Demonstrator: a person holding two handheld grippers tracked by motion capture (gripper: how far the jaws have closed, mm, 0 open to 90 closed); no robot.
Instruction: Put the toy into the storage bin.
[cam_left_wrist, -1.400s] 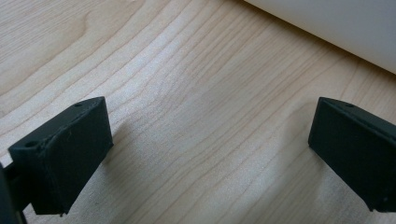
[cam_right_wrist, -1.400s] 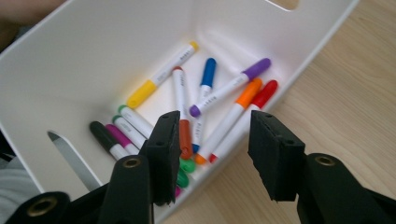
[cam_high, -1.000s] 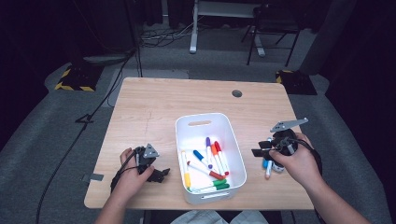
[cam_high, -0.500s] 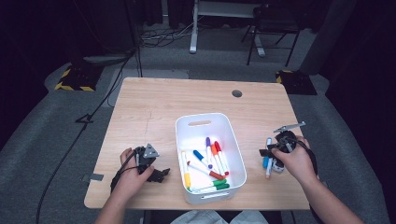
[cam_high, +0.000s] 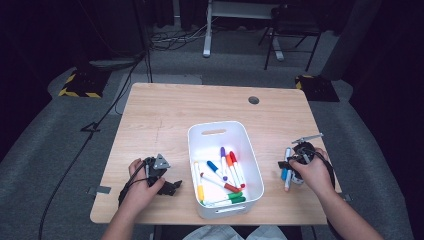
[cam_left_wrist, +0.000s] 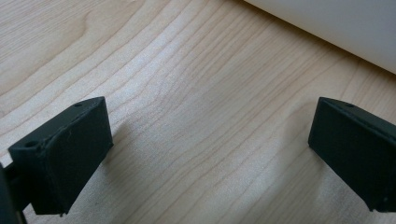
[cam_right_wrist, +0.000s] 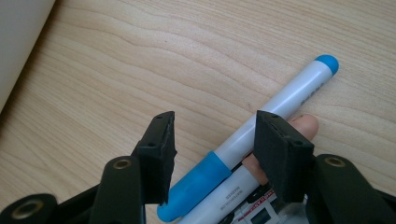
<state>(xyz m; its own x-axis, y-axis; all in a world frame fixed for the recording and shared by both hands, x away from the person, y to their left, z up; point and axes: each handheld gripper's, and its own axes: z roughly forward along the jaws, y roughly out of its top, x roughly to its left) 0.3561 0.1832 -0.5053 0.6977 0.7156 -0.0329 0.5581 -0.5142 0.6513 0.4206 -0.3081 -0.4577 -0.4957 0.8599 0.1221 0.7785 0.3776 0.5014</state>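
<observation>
A white bin (cam_high: 215, 131) in the middle of the wooden table (cam_high: 165, 115) holds several coloured markers (cam_high: 226, 170). My right gripper (cam_high: 289, 167) is low over the table right of the bin. Its jaws (cam_right_wrist: 215, 119) are partly apart and have just been opening. A light-blue marker (cam_right_wrist: 289, 93) (cam_high: 285, 173) lies on the wood, running diagonally between them with no pad pressing on it. A second marker (cam_right_wrist: 224, 200) with a peach end lies beside it. My left gripper (cam_high: 172, 186) rests on the table left of the bin, jaws (cam_left_wrist: 210, 149) wide open on bare wood.
The bin's white wall (cam_left_wrist: 336, 28) is close to the left gripper and its side (cam_right_wrist: 14, 42) is near the right one. A round cable hole (cam_high: 253, 100) sits at the table's far side. A chair (cam_high: 290, 30) and a desk leg stand beyond.
My right hand has come down and slightly inward, bringing its gripper from above the table to the markers. The left hand has stayed put.
</observation>
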